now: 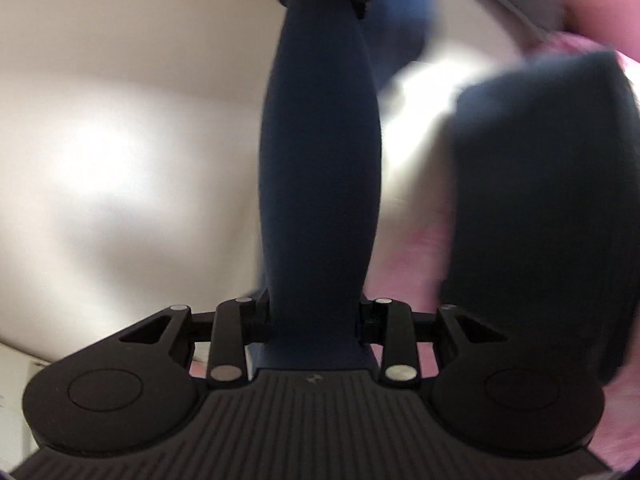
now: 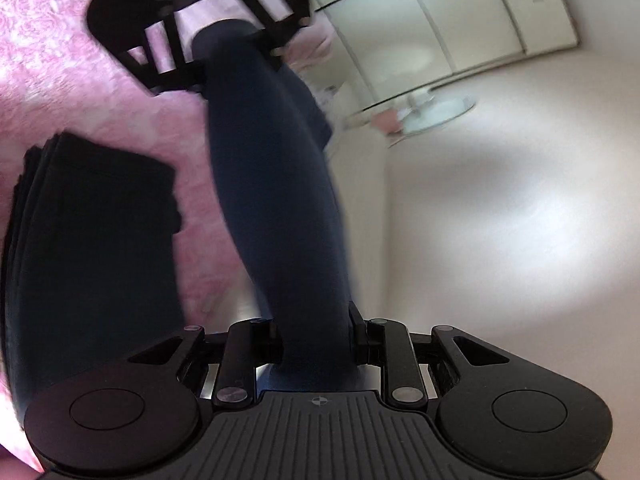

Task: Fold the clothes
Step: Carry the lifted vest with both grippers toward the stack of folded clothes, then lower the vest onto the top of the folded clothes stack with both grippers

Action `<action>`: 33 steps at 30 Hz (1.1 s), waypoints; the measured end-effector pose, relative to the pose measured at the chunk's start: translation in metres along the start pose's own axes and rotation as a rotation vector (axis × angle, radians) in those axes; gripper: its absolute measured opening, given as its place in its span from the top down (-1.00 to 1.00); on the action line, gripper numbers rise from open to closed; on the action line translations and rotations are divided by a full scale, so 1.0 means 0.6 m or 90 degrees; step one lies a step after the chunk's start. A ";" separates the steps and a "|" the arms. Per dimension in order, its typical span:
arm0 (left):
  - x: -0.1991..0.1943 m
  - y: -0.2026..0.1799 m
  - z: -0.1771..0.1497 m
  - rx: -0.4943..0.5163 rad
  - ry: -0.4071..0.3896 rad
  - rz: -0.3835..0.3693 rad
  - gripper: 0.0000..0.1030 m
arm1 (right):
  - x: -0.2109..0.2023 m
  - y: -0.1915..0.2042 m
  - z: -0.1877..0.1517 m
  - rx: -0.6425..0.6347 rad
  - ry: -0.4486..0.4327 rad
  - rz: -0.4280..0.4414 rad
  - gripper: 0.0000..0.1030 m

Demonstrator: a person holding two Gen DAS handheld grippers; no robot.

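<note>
We are counting two grippers, one stretched navy garment, one folded dark pile and one pink bedspread. The left gripper (image 1: pixel 316 312) is closing its jaws on the navy garment (image 1: pixel 320 160), which is running as a tight band away from the camera to the other gripper at the top of the view. The right gripper (image 2: pixel 316 332) is doing the same: its jaws are pressing together on the near end of the same navy garment (image 2: pixel 276 200), and the cloth is going up to the left gripper (image 2: pixel 256 54), which is appearing at the top of that view. So the garment is hanging taut in the air between the two grippers, each one clamping one end.

The folded dark pile (image 1: pixel 536 208) is lying on the pink bedspread (image 1: pixel 412 252), just beside the stretched cloth; in the right wrist view this pile (image 2: pixel 92 248) is lying at the left, on the bedspread (image 2: pixel 72 80). The pile is probably holding several folded pieces, but the blur is hiding the exact number.

Both grippers are pointing a little downward and facing each other. Behind them we are seeing a pale floor (image 2: pixel 520 200) and a white wardrobe (image 2: pixel 460 12).
</note>
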State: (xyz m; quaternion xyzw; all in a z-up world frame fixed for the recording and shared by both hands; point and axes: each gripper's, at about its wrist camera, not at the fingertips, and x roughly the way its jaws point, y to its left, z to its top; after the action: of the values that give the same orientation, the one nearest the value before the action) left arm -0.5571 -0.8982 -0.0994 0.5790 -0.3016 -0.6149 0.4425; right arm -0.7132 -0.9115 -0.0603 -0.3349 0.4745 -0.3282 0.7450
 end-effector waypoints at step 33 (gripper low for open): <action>-0.033 -0.152 -0.108 0.114 -0.032 -0.055 0.30 | 0.026 0.204 -0.037 0.057 0.090 0.141 0.46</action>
State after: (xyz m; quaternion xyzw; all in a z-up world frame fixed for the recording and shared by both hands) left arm -0.5126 -0.8323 -0.1807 0.6130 -0.3407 -0.6185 0.3545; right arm -0.7077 -0.8596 -0.1745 -0.2232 0.5445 -0.2875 0.7557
